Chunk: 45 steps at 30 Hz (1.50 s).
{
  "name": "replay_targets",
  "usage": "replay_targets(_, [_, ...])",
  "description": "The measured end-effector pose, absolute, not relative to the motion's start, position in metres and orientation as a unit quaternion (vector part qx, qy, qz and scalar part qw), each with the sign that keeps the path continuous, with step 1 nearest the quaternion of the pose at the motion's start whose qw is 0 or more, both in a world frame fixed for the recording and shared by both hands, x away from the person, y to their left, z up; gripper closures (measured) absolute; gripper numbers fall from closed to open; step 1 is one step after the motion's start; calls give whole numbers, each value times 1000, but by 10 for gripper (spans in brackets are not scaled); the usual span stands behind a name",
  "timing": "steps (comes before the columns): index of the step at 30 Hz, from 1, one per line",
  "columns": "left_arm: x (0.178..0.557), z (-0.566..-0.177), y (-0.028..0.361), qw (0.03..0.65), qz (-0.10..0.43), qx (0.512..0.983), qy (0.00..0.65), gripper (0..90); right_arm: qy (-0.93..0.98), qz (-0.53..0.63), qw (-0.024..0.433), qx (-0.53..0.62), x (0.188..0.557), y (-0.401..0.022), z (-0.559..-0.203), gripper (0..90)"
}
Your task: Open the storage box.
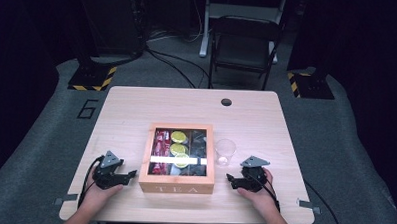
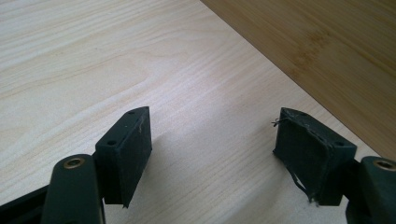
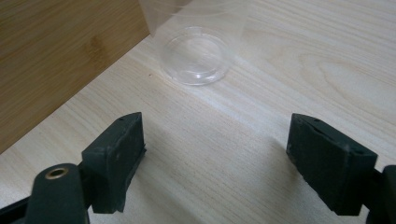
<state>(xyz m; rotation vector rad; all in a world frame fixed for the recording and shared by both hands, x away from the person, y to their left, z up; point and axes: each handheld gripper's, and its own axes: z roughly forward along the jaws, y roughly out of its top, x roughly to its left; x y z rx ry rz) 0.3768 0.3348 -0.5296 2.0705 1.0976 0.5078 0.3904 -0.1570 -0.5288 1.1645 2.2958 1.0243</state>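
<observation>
Floor number 6 [image 1: 88, 108] from above; right tongs [image 3: 215, 158] face cup [image 3: 196, 56].

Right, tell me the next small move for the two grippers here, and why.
Probably bring the left gripper and right gripper in toward the tea box to lift its glass lid. Both rest open and empty on the table either side of the box, whose lid looks closed over the tea bags; the clear cup stands empty beside it.

Folding chair [image 1: 245, 46] behind wooden table [image 1: 266, 119]
</observation>
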Motion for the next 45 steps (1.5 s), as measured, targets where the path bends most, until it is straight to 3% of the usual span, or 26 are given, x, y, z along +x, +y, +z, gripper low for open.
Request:
replay_targets(21, [378, -529, 336, 375, 186, 794, 441, 251, 813, 360, 184, 419, 390, -156, -529, 157])
replay_targets(29, [379, -528, 337, 375, 175, 790, 452, 257, 818, 360, 180, 412, 387, -156, -526, 259])
replay_targets(32, [380, -526, 339, 383, 158, 782, 465, 258, 822, 351, 168, 415, 388, -158, -522, 372])
replay_targets(34, [380, -524, 342, 384, 155, 779, 470, 260, 814, 362, 133, 434, 386, -160, -516, 446])
replay_targets(45, [378, -514, 339, 381, 145, 783, 470, 337, 827, 361, 171, 396, 375, -153, -500, 494])
